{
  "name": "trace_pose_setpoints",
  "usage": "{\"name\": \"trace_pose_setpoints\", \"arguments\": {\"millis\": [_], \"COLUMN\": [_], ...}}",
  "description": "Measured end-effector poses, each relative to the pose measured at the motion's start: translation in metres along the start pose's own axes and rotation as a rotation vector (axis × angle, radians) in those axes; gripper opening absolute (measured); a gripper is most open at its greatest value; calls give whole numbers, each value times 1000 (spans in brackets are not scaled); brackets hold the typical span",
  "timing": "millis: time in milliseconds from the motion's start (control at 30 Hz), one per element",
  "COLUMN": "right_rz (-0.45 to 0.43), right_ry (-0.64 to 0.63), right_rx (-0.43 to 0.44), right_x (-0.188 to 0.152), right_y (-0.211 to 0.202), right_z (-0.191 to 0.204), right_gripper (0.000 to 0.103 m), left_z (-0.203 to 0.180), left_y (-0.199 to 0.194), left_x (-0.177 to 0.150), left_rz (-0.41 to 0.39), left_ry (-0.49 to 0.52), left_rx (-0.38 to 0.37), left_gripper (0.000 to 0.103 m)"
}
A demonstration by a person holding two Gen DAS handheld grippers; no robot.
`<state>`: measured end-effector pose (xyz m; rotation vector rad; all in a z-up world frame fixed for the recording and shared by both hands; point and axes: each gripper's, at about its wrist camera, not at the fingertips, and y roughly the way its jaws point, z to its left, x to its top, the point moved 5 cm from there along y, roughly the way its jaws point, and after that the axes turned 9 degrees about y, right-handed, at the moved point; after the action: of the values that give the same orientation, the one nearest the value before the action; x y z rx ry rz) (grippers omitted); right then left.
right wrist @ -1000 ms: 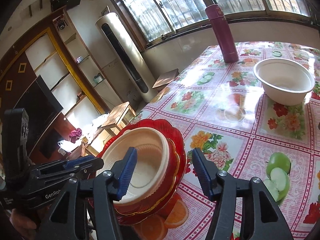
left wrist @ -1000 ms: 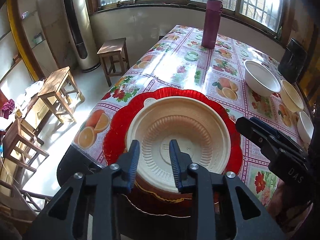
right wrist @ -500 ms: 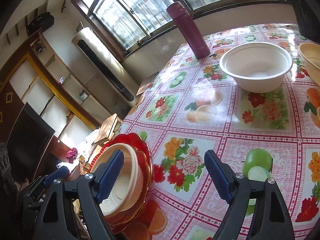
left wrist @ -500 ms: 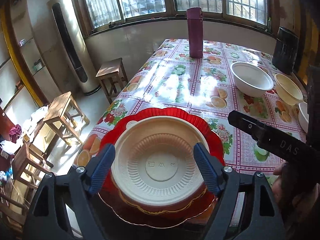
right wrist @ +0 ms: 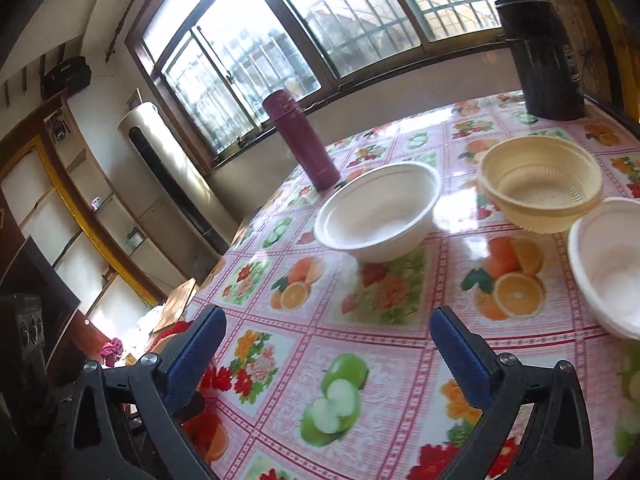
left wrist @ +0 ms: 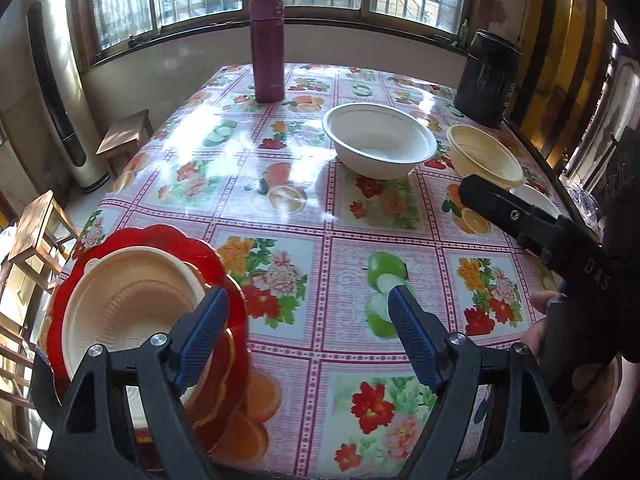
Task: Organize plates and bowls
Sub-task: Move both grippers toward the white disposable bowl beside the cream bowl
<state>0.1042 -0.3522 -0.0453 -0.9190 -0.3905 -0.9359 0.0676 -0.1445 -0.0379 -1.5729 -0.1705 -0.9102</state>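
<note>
A stack of plates is seen at the lower left of the left wrist view: a cream plate (left wrist: 132, 312) resting on a red plate (left wrist: 160, 248), set at the near left corner of the worktop (left wrist: 320, 208). Three bowls remain loose toward the upper right: a large white bowl (left wrist: 378, 146), a ribbed cream bowl (left wrist: 484, 158) just beside it, and a small white bowl (right wrist: 608, 264) at the right edge of the right wrist view.

The left hand-held gripper (left wrist: 308, 332) is spread wide with nothing between its pads, the left pad overlapping the plate stack in the picture only. The right hand-held gripper (right wrist: 328, 356) is opening and is likewise empty, aimed across the flowered cloth toward the bowls.

The step in hand is judged to be the reach for a bowl. It would be done well if one rim wall were taken between the pads, one pad inside and one outside, since the thin bowls are likely to flex or skid if squeezed across their width. The largest bowl is best left as the base, with the smaller ones nested into it. The maroon flask (right wrist: 304, 148) and the dark canister (right wrist: 548, 64) should be kept clear of
</note>
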Motion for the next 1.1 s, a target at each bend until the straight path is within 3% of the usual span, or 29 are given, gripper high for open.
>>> {"name": "trace_pose_setpoints", "arguments": {"millis": [267,400,567,1100], "right_rz": [-176,-240,-310,-373], "right_ry": [8,44,71,83], "right_rx": [-82,-109,-148,-236], "right_x": [37,53,68,86], "right_y": [-69,-97,-125,-168], "right_z": [-63,-93,-125,-169], "right_gripper": [103,103,103,103], "left_z": [-46,-65,-85,-128], "left_y": [7,12,17,29], "left_x": [21,30,38,63], "left_rz": [-22,-31,-42,-52], "left_ry": [83,113,159,241], "left_rx": [31,49,67,87], "left_gripper": [91,102,102,102]}}
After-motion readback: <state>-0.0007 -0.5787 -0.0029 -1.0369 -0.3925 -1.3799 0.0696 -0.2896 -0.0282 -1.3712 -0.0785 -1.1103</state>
